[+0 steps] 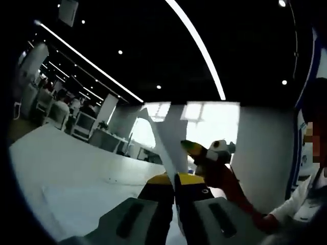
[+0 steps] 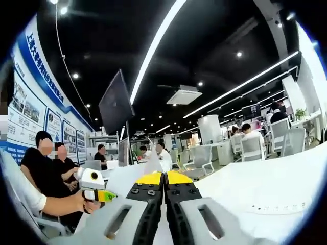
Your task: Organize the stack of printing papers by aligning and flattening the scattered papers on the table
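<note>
We hold 2 claws over a white tabletop (image 1: 61,173), and the papers (image 1: 171,138) rise as thin white sheets at about 12 o'clock from the left claw (image 1: 174,179), whose yellow-tipped jaws are pressed together on the sheets' lower edge. In the right gripper view the right claw (image 2: 164,179) has its jaws closed too, with a pale sheet edge (image 2: 153,164) standing just beyond the tips at 12 o'clock; we judge it clamped on the same papers, though the contact itself is hard to see. The other claw (image 1: 204,150) shows at 2 o'clock in the left gripper view, and at 9 o'clock in the right gripper view (image 2: 94,194). The sheets look plain white, lifted off the tabletop and standing upright. We judge them light, limp and easily creased, apt to slide over one another, so they are best held near opposite edges with gentle pressure and tapped down squarely.
</note>
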Available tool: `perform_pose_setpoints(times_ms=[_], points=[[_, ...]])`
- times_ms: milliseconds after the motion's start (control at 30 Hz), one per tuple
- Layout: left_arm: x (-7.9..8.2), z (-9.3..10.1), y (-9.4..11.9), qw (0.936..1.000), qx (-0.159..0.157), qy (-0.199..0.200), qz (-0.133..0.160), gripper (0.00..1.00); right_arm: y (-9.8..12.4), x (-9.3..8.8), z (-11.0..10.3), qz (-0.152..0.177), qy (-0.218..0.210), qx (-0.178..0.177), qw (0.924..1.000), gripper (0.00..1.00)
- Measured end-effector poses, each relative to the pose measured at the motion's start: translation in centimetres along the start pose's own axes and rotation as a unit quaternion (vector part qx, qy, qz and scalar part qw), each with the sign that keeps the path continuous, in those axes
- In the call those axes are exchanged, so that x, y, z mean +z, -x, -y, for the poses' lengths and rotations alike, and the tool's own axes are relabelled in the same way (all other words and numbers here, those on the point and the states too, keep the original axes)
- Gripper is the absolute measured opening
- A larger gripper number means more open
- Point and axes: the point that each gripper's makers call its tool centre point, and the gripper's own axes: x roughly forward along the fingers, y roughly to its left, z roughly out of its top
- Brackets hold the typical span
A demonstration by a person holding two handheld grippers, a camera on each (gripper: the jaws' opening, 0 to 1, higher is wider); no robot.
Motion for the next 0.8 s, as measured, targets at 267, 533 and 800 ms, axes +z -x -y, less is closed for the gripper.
perform_pose_setpoints(times_ms=[267,533,800], points=[[1.2,1.1,0.5,0.9995,-0.021,-0.02,-0.008,0.05,0.3,-0.3,-1.4,0.011,-0.004,0.048,0.9988,0.01],[1.2,2.8,1.0,0.9974,-0.048,-0.04,-0.036,0.05,-0.1,-3.7,-2.2,-0.036,0.078,0.08,0.9931,0.22],[1.5,4.7,1.8,0.9925,-0.087,-0.055,-0.066,0.05,-0.1,-5.5,-2.9,-0.019,0.046,0.144,0.9884,0.32]])
